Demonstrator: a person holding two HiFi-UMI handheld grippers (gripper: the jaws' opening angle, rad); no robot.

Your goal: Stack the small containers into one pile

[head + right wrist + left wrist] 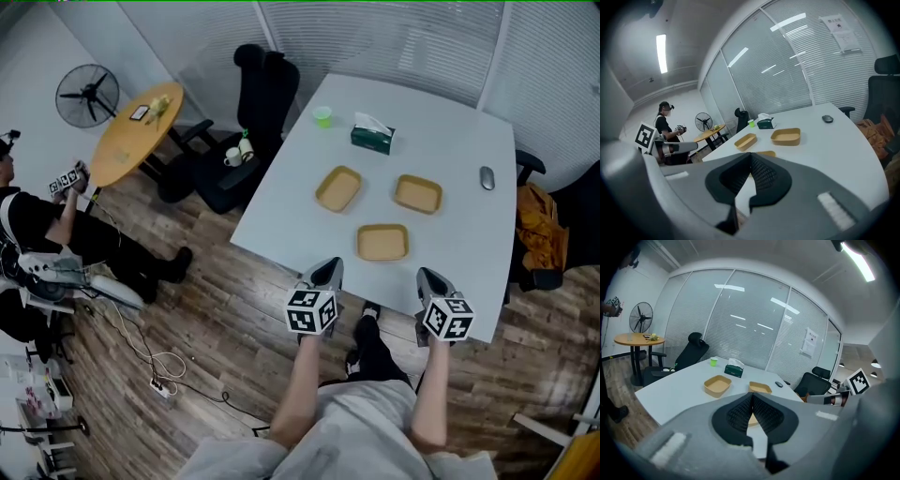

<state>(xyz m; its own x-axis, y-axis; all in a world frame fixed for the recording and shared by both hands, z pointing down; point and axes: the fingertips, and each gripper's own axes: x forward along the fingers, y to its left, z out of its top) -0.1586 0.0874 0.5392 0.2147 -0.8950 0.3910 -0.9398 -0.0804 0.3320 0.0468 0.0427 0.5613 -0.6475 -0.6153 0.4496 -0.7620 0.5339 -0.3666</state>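
Three rectangular tan containers (382, 242) (shallow, matte) on white table (300, 187).

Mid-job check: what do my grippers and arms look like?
Both the left gripper and right gripper have light grey shells tapering to a point, with black ribbed pads inside the jaws. Each carries a white cube with black square markers. No cables show. The forearms have no sleeves; the clothing below is light grey.
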